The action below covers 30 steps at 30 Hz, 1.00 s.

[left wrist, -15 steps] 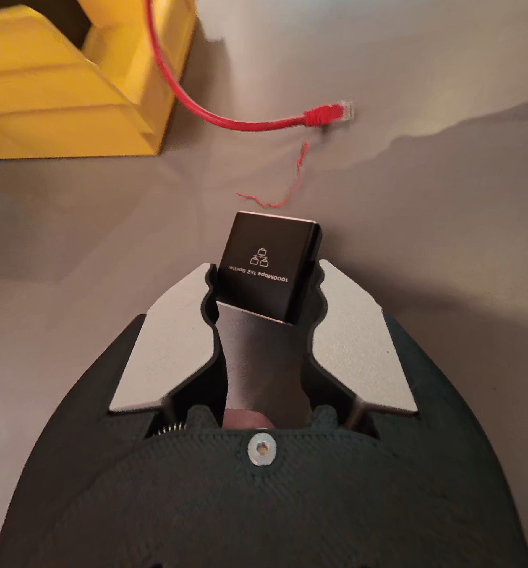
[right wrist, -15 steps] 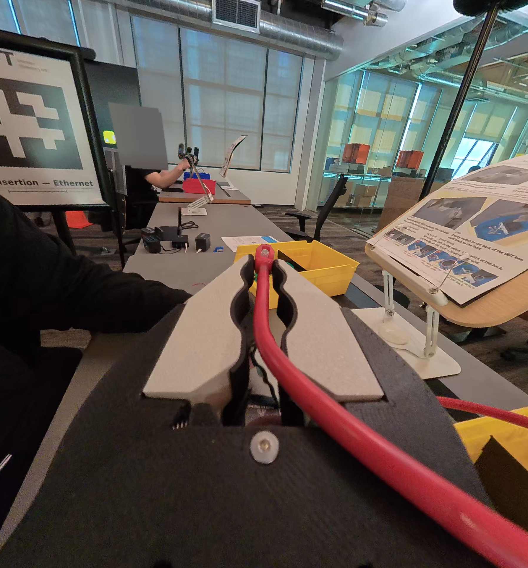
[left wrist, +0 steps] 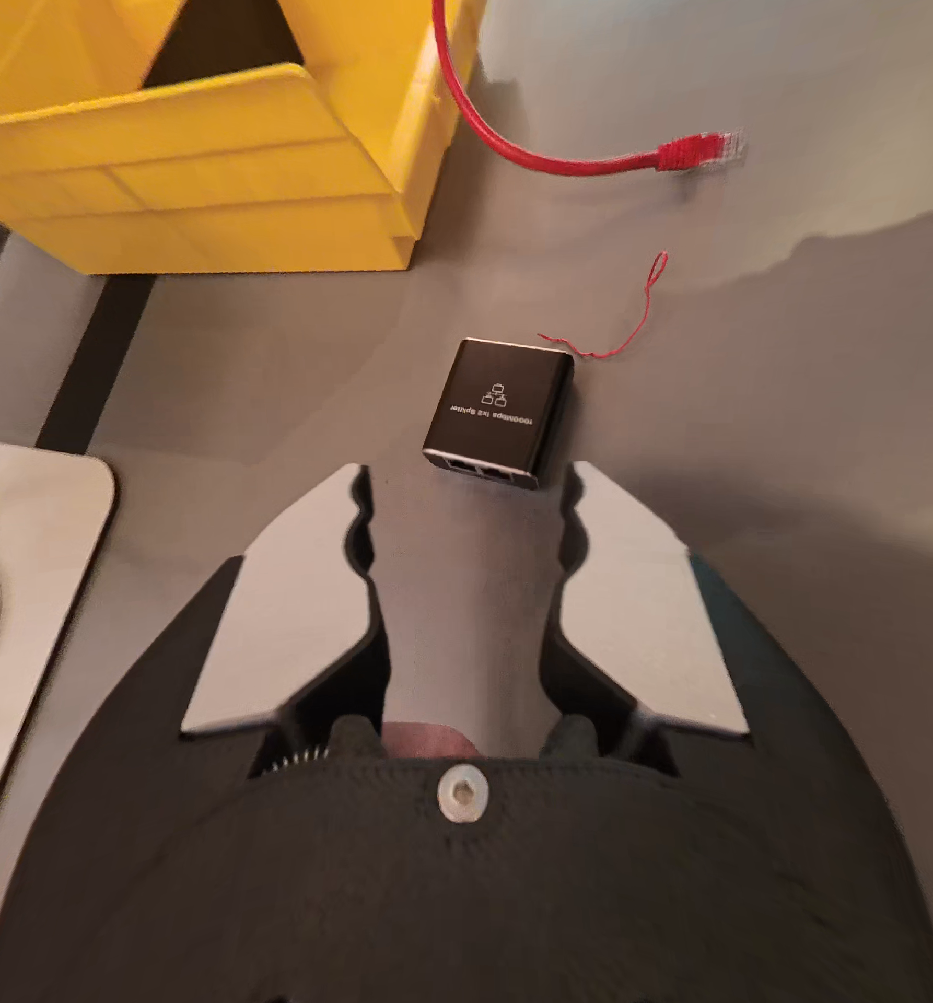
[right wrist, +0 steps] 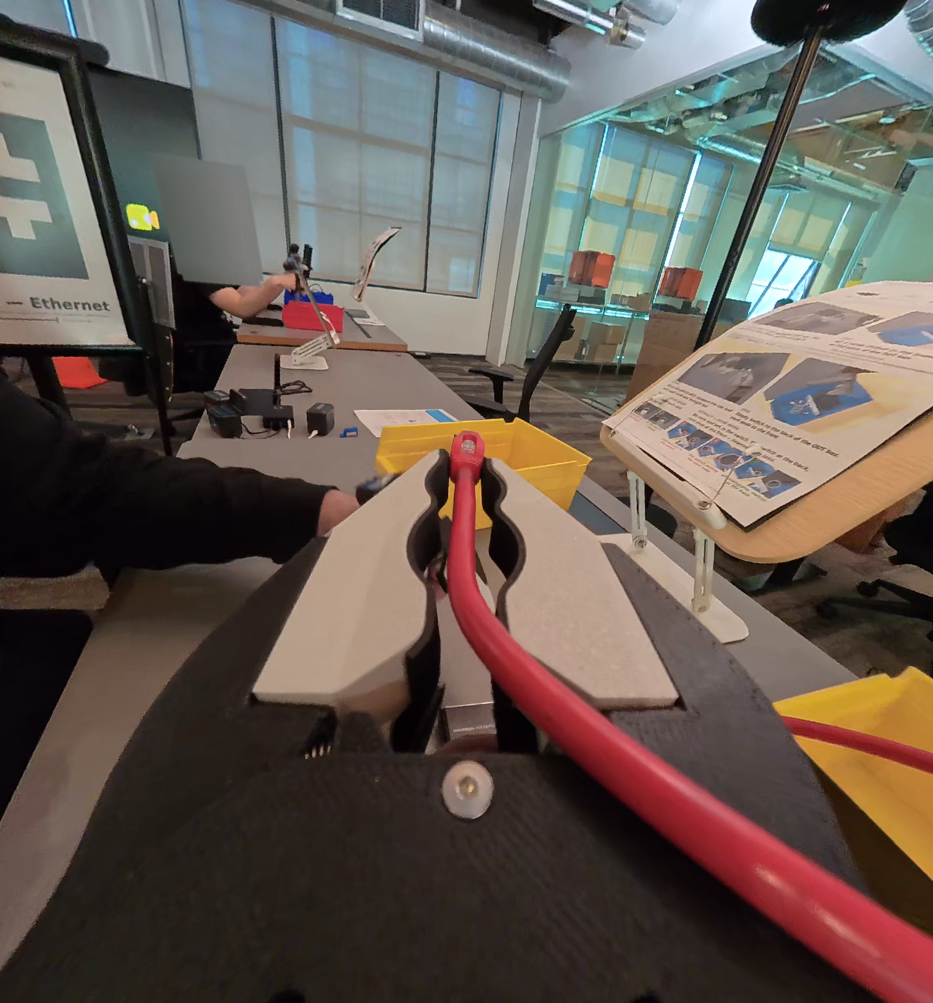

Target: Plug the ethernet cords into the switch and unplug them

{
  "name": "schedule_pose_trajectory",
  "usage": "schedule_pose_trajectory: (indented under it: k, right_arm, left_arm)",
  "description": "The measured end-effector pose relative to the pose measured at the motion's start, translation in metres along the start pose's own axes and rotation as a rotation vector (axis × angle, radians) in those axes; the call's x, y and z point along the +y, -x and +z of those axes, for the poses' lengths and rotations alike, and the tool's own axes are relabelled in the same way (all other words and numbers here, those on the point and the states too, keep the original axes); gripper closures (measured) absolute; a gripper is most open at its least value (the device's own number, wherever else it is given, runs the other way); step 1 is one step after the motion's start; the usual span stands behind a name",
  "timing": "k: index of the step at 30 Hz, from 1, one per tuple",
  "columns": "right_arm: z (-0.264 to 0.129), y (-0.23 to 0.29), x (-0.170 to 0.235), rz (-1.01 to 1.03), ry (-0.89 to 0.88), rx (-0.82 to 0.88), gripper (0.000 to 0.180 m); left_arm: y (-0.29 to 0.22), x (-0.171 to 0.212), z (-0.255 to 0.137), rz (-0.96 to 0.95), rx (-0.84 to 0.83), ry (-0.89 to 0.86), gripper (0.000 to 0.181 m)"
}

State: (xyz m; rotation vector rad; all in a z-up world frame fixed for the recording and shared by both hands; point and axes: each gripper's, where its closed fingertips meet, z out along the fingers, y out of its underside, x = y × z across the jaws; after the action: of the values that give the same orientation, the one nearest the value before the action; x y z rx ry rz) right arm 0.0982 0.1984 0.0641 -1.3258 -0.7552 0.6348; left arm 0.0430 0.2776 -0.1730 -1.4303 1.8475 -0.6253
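Grey desk [left wrist: 269, 369] carries a yellow bin [left wrist: 193, 179] ahead-left of the left gripper [left wrist: 467, 477], whose jaws gape wide and empty. Just ahead lies the black switch [left wrist: 499, 412], ports facing them. The right gripper [right wrist: 465, 467] pinches a red ethernet cord [right wrist: 467, 521].

The smooth grey bench [left wrist: 269, 353] carries a small black box-shaped switch [left wrist: 499, 410], lying flat. Just beside it trails a thin red thread [left wrist: 624, 336]. A red ethernet cord's plug end [left wrist: 692, 153] rests farther back, near a yellow plastic bin [left wrist: 209, 179]. A white rounded stand base [left wrist: 35, 570] sits at the left edge.
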Motion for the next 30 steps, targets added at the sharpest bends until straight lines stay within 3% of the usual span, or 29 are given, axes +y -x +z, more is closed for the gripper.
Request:
schedule_pose_trajectory:
  k: [1, 3, 10, 17, 24, 30]
  right_arm:
    - [-0.002, -0.002, -0.002, 0.004, -0.012, -0.001, 0.171]
    - [-0.003, -0.005, -0.002, 0.007, -0.021, 0.000, 0.171]
    - [-0.003, -0.011, 0.004, 0.022, -0.039, -0.021, 0.171]
    - [-0.009, -0.018, 0.012, 0.037, -0.029, -0.005, 0.170]
    - [-0.003, -0.015, 0.017, 0.033, -0.002, -0.017, 0.170]
    - [0.023, 0.005, 0.023, 0.012, 0.039, -0.085, 0.171]
  left_arm:
    - [-0.001, 0.001, 0.010, 0.013, 0.023, 0.013, 0.107]
    - [-0.003, 0.011, 0.030, 0.063, 0.087, 0.082, 0.101]
    - [-0.010, 0.003, 0.061, 0.181, 0.239, 0.161, 0.123]
    - [-0.020, -0.006, 0.065, 0.125, 0.265, 0.061, 0.123]
    - [-0.010, -0.008, 0.015, -0.057, 0.230, -0.115, 0.124]
    - [-0.001, -0.025, -0.076, -0.121, 0.156, -0.281, 0.124]
